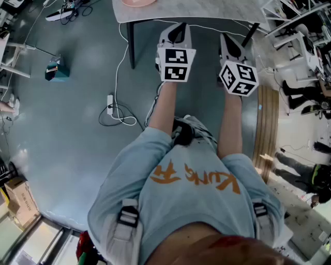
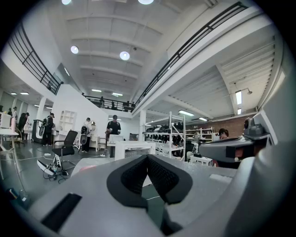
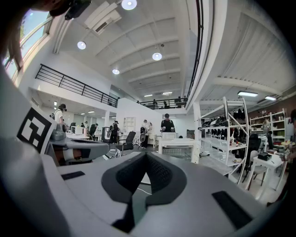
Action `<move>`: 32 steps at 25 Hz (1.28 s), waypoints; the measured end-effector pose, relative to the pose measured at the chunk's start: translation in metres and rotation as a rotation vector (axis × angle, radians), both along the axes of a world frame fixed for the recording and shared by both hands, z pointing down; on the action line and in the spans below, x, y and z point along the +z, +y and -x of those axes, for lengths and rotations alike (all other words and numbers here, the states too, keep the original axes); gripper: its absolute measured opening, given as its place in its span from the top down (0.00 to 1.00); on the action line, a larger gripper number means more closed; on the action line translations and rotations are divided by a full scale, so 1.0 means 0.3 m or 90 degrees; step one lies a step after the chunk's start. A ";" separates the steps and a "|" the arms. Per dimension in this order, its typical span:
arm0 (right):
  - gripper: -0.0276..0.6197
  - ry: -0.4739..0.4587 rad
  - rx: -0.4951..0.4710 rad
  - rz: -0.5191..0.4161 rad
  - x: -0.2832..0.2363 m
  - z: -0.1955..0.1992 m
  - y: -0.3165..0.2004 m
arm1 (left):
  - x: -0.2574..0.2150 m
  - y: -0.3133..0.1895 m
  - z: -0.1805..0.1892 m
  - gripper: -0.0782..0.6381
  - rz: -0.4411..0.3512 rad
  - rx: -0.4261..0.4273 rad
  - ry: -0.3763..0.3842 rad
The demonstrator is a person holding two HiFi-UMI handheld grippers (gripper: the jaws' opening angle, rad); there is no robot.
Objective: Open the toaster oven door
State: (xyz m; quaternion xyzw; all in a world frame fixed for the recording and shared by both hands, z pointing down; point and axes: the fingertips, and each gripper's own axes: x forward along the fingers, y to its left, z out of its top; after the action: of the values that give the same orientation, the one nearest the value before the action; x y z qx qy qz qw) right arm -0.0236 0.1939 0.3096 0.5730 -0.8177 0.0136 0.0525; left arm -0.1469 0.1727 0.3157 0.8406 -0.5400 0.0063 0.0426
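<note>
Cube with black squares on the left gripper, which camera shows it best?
The head view. It looks down on the cube and shows two of its patterned faces clearly. The right gripper view catches only one patterned face of it, at its left edge. The left gripper view doesn't show it at all.

Upper centre I've got the left gripper (image 1: 176,32) and right gripper (image 1: 231,45): pale grey shells, black inner faces. Marker cubes (image 1: 176,64): white w/ black square patterns. In the gripper views the pads (image 2: 162,178) are black w/ a fine grid texture. Shirt (image 1: 176,191), lower centre: light blue, orange lettering. Floor (image 1: 67,134): dull blue-grey. Box (image 1: 56,71), upper left: teal. Power strip (image 1: 109,104): white. Table (image 1: 207,10), top edge: pale, marbled. Cardboard box (image 1: 20,199), lower left: brown.
</note>
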 end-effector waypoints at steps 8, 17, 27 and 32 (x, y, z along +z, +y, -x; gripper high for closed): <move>0.96 -0.028 0.024 0.003 -0.001 0.002 -0.020 | -0.019 -0.002 -0.006 0.89 -0.010 0.015 -0.010; 0.96 -0.017 0.023 0.005 -0.025 0.025 -0.054 | -0.058 -0.040 0.031 0.89 -0.020 0.010 0.001; 0.96 0.005 0.030 0.002 -0.048 -0.010 -0.091 | -0.068 -0.095 -0.002 0.89 -0.020 0.022 -0.004; 0.96 0.011 0.039 -0.002 -0.050 -0.039 -0.120 | -0.089 -0.129 -0.016 0.89 -0.031 0.028 -0.006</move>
State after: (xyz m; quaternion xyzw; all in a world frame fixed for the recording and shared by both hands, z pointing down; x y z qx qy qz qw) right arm -0.0120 0.1579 0.2946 0.5981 -0.7992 0.0092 0.0584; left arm -0.1421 0.1339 0.2889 0.8532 -0.5213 -0.0023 0.0194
